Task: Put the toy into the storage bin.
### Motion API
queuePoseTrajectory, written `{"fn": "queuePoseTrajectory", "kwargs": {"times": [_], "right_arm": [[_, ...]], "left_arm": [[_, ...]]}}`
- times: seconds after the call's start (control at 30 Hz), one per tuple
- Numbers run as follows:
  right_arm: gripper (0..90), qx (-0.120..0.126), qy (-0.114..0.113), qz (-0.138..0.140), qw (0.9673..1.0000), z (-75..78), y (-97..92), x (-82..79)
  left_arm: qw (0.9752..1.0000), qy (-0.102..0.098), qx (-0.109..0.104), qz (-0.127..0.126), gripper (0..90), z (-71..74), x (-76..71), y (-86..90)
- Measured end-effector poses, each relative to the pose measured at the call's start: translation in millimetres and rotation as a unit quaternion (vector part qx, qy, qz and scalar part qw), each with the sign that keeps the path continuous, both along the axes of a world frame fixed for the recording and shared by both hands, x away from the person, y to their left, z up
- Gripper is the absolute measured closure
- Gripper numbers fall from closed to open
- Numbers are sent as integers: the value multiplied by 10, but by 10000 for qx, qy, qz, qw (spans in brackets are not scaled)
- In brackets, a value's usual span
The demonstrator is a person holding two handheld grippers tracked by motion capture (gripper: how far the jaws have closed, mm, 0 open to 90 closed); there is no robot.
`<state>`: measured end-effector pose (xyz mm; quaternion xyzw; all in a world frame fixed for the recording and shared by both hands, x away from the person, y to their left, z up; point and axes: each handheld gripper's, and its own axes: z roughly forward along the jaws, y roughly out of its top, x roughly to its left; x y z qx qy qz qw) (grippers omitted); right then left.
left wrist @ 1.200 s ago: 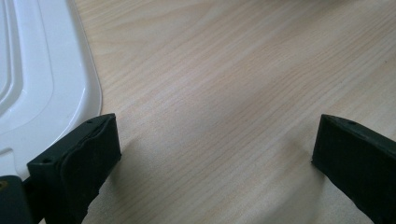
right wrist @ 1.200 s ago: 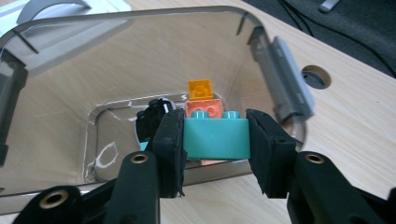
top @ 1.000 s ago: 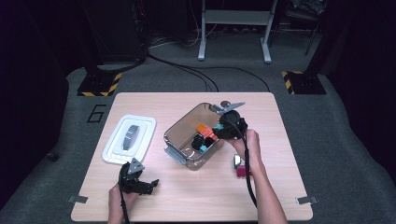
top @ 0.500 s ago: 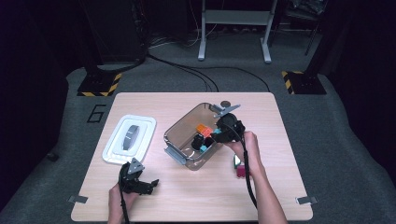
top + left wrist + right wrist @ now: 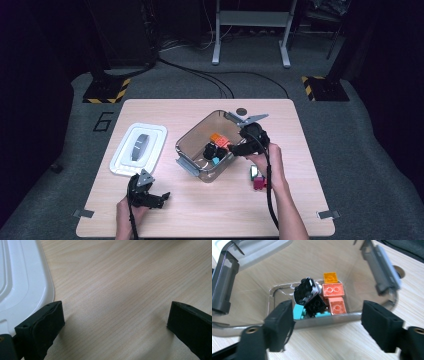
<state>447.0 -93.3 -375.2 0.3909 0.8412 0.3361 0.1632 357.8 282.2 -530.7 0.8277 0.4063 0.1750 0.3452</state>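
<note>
A clear plastic container (image 5: 192, 167) stands in the middle of the table and holds several bricks: orange (image 5: 218, 139), black (image 5: 212, 150) and teal (image 5: 216, 161). My right gripper (image 5: 235, 149) hovers at the container's right rim, pointing into it. In the right gripper view its jaws (image 5: 328, 311) have just been opening and nothing lies between them. Beyond them lie a black-and-white brick (image 5: 305, 291), salmon bricks (image 5: 334, 290) and a teal piece (image 5: 298, 311). My left gripper (image 5: 161, 197) rests open near the table's front left, its jaws (image 5: 115, 315) wide over bare wood.
The container's white lid (image 5: 139, 148) lies flat at the left, its corner (image 5: 20, 277) beside my left jaw. Two loose bricks, green-white (image 5: 254, 171) and red (image 5: 259, 183), lie right of the container under my right hand. A small round disc (image 5: 242, 111) sits behind it.
The right gripper has sunk slightly toward the container's rim. The left hand and gripper have kept still.
</note>
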Motion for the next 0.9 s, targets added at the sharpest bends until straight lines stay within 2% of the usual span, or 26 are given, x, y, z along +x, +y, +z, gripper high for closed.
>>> {"fn": "queuePoseTrajectory", "kwargs": {"times": [0.13,0.2,0.23,0.33,0.37,0.4,0.43,0.47,0.63,0.67,0.73,0.77,0.87,0.9], "right_arm": [[148,136,-73,-264,9995,-11,-174,-89],[147,128,-89,-309,9994,-26,-221,-110],[143,176,-59,-413,9990,-73,-326,-156],[139,196,28,-534,9984,-151,-446,-203],[139,196,28,-534,9984,-151,-446,-203],[137,197,81,-652,9976,-226,-521,-225],[137,197,81,-652,9976,-226,-521,-225],[137,188,170,-694,9973,-317,-606,-245],[148,210,396,-894,9950,-511,-761,-293],[148,210,396,-894,9950,-511,-761,-293],[152,119,439,-1001,9939,-592,-821,-303],[163,153,536,-1079,9926,-684,-888,-315],[171,109,625,-1145,9914,-760,-949,-322],[191,124,709,-1246,9896,-835,-1005,-331]], "left_arm": [[10000,-2,-1,-5,9,0,1,1],[10000,-12,-16,5,9,-3,1,-1],[10000,-1,-1,3,9,0,0,-1],[10000,-14,-13,3,9,-3,1,-1],[10000,-14,-13,3,9,-3,1,-1],[10000,-4,-1,4,9,-1,0,-1],[10000,-40,-9,12,9,-6,1,-2],[10000,-16,-7,-10,9,-3,2,0],[10000,-39,-16,2,9,-6,2,-2],[10000,-39,-16,2,9,-6,2,-2],[10000,-56,-19,24,9,-9,1,-5],[10000,-40,-6,-8,9,-5,3,0],[10000,-39,-15,10,9,-6,1,-3],[10000,-37,-6,3,9,-5,1,-1]]}}
